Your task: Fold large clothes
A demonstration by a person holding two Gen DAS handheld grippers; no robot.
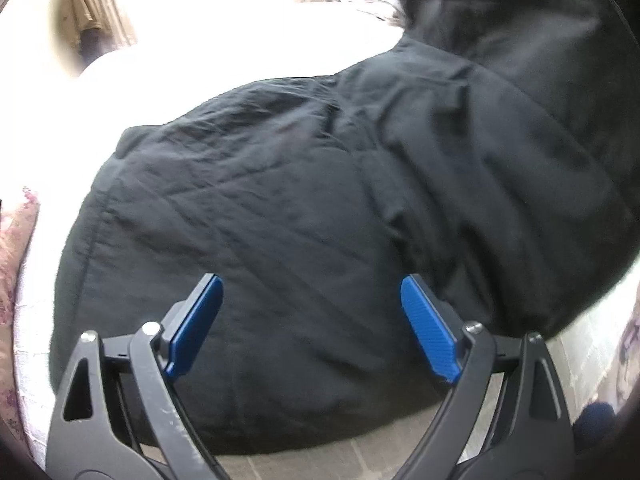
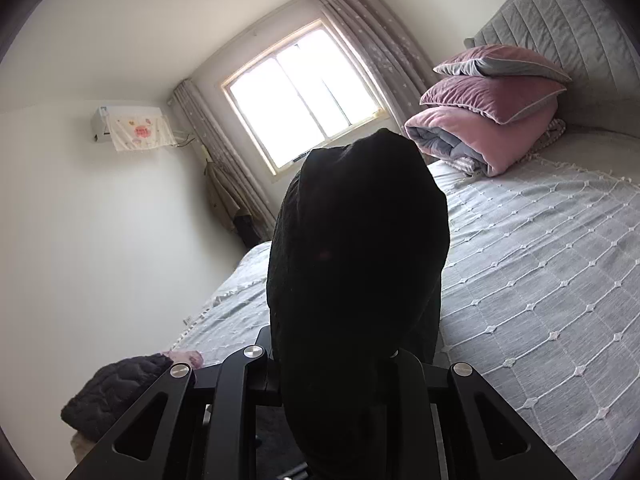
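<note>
L wrist view: the left gripper (image 1: 311, 320) hovered over a black garment (image 1: 304, 184), its blue pads (image 1: 430, 332) spread wide w/ nothing between them; neither pad pressed on the cloth; the garment lay crumpled across a white bedspread (image 1: 224, 52) near the bed's edge, part of it rising toward the upper right of the frame; grey floor tiles (image 1: 360, 460) showed under the gripper arms; a floral fabric (image 1: 16, 240) sat at the left rim; curtains (image 1: 96, 4) and grey bedding appeared at the top, both washed out by glare

R wrist view: the right gripper (image 2: 332, 360) was clenched on a bunch of the black garment (image 2: 356, 264); the cloth stood up between the narrowly set fingers and hid the fingertips and most of the centre of the frame; behind it lay the bedspread (image 2: 540, 280), grey w/ a tufted diamond grid; at the head end, by a grey padded headboard (image 2: 560, 24), two pink pillows (image 2: 496, 92) sat stacked on a folded pink-and-grey quilt (image 2: 472, 140); a bright window (image 2: 304, 92) w/ curtains on both sides; a wall AC unit (image 2: 128, 124) under a cloth cover, left of the window; a dark quilted item (image 2: 116, 392) lay at lower left, beside a small pink piece
</note>
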